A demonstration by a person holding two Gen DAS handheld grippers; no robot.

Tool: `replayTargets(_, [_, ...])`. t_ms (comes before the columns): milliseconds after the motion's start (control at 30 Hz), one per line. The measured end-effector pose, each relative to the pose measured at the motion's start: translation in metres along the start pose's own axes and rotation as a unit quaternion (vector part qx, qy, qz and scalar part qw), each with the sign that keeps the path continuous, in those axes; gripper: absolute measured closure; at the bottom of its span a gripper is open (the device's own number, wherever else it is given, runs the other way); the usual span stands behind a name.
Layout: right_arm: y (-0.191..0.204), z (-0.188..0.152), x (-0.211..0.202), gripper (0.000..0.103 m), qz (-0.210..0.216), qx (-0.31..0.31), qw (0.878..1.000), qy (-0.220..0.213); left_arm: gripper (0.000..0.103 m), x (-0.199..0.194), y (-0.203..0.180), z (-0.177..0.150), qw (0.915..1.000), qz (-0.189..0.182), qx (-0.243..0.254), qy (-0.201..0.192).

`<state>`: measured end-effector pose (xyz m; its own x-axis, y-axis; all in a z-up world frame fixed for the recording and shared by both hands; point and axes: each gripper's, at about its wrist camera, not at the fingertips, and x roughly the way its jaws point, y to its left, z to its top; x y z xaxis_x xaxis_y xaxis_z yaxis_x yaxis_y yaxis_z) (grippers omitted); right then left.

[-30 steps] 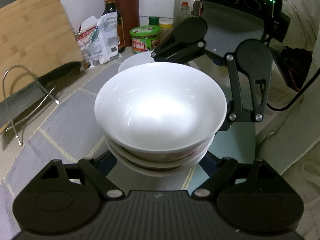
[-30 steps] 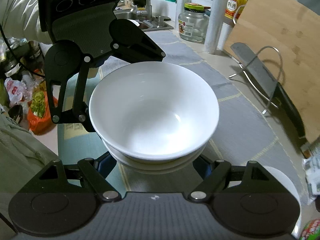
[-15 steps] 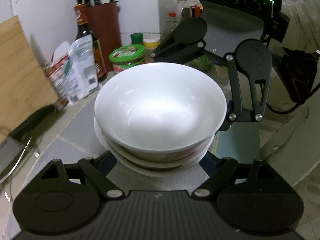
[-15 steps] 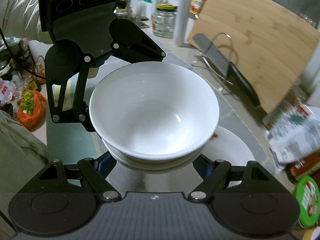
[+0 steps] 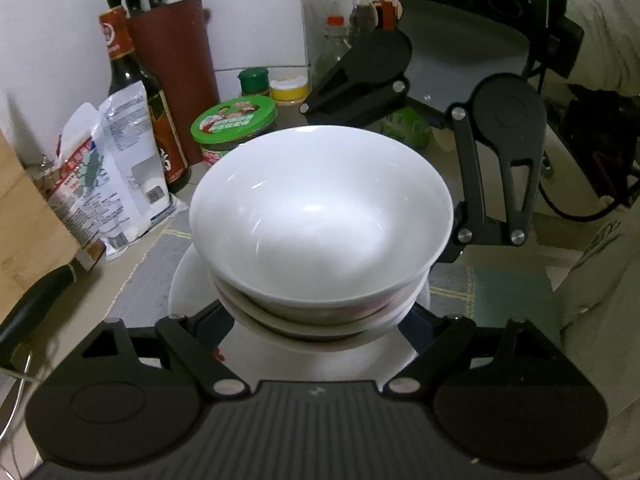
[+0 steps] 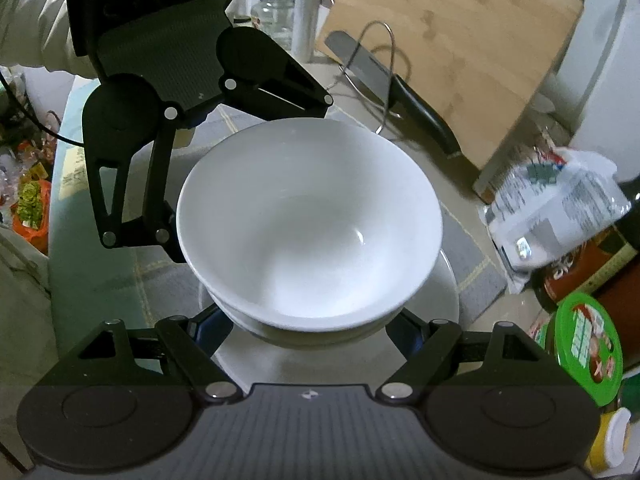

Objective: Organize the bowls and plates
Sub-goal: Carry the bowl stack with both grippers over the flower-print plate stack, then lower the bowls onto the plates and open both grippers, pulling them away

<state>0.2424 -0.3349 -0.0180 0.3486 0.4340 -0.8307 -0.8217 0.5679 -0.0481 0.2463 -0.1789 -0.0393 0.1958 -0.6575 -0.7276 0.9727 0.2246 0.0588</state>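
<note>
A stack of white bowls (image 5: 320, 216) hangs between my two grippers, which face each other across it. My left gripper (image 5: 316, 324) is shut on the lower bowls from the near side; its fingertips are hidden under the rims. From the opposite side my right gripper (image 6: 308, 332) is shut on the same stack (image 6: 308, 220). A white plate (image 5: 188, 280) lies on the grey mat directly below the stack, and its rim (image 6: 448, 300) shows on the right in the right wrist view. Whether the stack touches the plate I cannot tell.
A green-lidded jar (image 5: 234, 118), a dark sauce bottle (image 5: 132, 80), a knife block (image 5: 176, 60) and a printed bag (image 5: 108, 164) crowd the counter corner. A bamboo cutting board (image 6: 452, 48), a wire rack (image 6: 380, 60) and a black-handled knife (image 6: 420, 116) stand beside the mat.
Both grippers carried the bowl stack along the counter toward the corner with the bottles. The white plate, first beyond the stack, now lies under it.
</note>
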Motion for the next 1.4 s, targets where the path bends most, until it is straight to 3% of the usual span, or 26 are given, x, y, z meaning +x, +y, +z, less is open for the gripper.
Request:
replayTargets(1267, [-0.017, -0.008, 0.014, 0.016, -0.002, 0.019, 1.000, 0.011, 0.014, 0.019, 0.017, -0.004, 0.9995, -0.005, -0.029, -0.004])
replayTargets(1400, [-0.015, -0.009, 0.013, 0.004, -0.004, 0.019, 1.000, 0.006, 0.006, 0.015, 0.012, -0.004, 0.9997, -0.001, -0.022, -0.013])
